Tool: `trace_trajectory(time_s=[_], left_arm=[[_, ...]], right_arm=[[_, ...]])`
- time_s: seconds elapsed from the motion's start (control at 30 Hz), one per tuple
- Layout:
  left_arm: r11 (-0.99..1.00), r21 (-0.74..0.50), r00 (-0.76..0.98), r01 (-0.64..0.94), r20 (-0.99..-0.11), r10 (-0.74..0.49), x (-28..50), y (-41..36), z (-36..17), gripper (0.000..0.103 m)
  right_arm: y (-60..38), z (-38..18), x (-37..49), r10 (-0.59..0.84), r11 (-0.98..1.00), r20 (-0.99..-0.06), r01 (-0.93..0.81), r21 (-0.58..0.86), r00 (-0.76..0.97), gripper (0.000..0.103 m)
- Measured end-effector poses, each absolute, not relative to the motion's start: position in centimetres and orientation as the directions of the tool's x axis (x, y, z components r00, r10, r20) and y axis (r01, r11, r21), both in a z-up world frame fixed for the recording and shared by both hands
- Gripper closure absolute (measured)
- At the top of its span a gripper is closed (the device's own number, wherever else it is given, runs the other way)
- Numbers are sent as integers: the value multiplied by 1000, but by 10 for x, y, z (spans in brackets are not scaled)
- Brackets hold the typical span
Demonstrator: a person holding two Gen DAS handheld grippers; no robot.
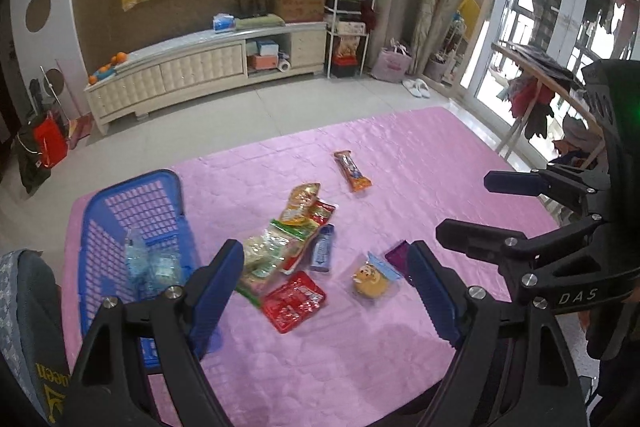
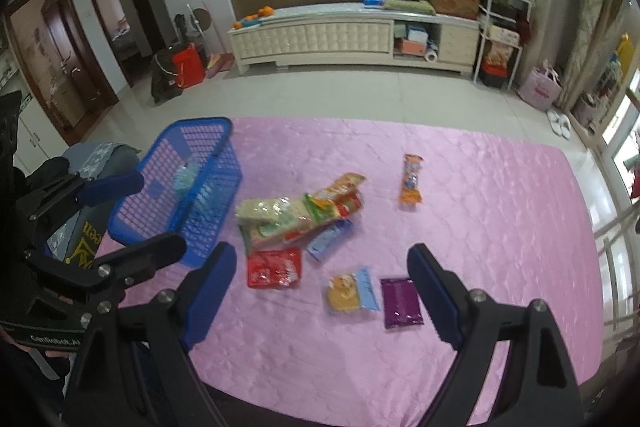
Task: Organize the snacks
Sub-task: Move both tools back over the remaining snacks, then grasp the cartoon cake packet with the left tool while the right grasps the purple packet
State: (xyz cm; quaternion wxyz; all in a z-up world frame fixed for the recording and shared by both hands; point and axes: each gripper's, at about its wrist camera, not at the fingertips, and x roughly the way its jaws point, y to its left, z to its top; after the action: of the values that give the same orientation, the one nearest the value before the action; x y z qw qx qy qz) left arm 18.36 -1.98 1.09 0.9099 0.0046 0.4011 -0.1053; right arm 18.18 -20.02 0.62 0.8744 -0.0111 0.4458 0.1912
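Holding both grippers' jaws wide and empty, you faced a blue basket [image 2: 188, 187] containing only clear-wrapped packets [image 1: 154, 265].

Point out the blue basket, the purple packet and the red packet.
blue basket [image 2: 224, 183], right wrist view, on its near side wall.
purple packet [image 2: 401, 302], right wrist view, on the middle of its face.
red packet [image 1: 294, 300], left wrist view, on the middle of its face.
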Motion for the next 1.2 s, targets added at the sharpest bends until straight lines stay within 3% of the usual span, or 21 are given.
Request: trace_trajectory(time_s=[0.67,1.2], left_arm=[[950,-108,488,294,-837,-247,236,-79,-79,21],[793,83,369,603,-911,-185,246,-142,-176,21]], right_arm=[[-275,-93,207,320,939,-867,-250,237,382,13],[-304,-177,209,313,944,-891,-207,256,328,13]])
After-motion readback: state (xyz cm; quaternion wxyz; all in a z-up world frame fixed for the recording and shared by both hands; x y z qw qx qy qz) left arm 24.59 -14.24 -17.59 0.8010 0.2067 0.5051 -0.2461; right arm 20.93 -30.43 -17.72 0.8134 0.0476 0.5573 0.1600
